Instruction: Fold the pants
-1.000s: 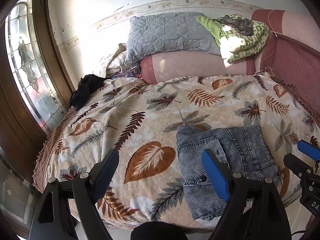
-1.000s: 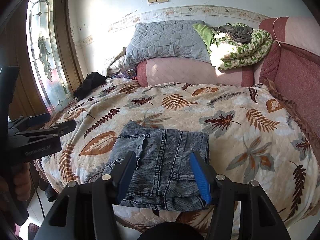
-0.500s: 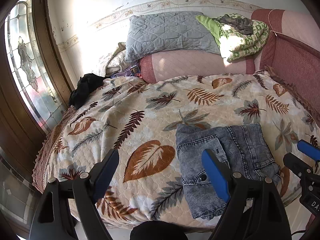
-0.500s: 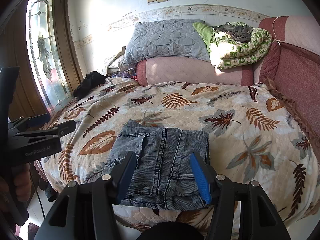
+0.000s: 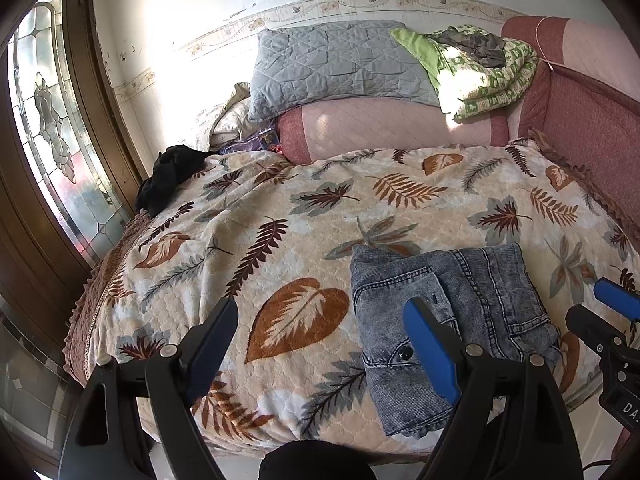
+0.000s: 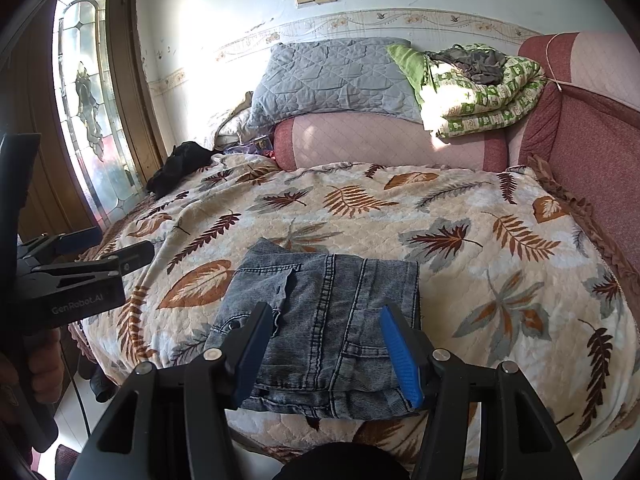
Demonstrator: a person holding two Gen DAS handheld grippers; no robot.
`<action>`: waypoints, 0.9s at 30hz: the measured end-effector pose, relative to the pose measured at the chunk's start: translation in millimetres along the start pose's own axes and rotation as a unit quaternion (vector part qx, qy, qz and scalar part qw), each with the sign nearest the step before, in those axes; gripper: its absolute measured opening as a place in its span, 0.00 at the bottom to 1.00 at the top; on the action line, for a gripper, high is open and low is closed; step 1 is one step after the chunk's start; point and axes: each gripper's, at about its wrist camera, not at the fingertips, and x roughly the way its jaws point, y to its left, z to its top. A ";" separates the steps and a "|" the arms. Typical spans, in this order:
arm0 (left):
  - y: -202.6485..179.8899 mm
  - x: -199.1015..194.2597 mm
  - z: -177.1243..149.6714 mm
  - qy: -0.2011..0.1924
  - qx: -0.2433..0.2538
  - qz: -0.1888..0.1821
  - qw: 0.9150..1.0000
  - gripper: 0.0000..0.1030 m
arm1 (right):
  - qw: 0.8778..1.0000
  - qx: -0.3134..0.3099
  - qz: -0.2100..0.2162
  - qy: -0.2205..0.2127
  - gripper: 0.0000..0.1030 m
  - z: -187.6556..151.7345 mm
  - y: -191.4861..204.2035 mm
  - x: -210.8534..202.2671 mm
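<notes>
The grey-blue denim pants lie folded into a compact rectangle near the front edge of the bed; they also show in the right wrist view. My left gripper is open and empty, held above the bed's front edge, left of the pants. My right gripper is open and empty, hovering just above the near part of the folded pants. The left gripper also shows at the left of the right wrist view, and the right gripper at the right edge of the left wrist view.
The bed carries a leaf-patterned blanket. A pink bolster, a grey pillow and a green quilt lie at the back. A black garment lies at the far left. A glass door stands on the left.
</notes>
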 end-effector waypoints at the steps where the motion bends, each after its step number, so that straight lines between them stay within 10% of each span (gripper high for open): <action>1: -0.1 0.6 -0.2 0.001 0.000 0.000 1.000 0.83 | 1.000 0.001 0.000 0.000 0.58 -0.3 0.1 -0.1; 27: -0.4 -3.7 1.6 -0.003 0.004 -0.004 1.000 0.83 | 1.000 -0.004 -0.001 -0.004 0.58 3.6 1.6 -4.0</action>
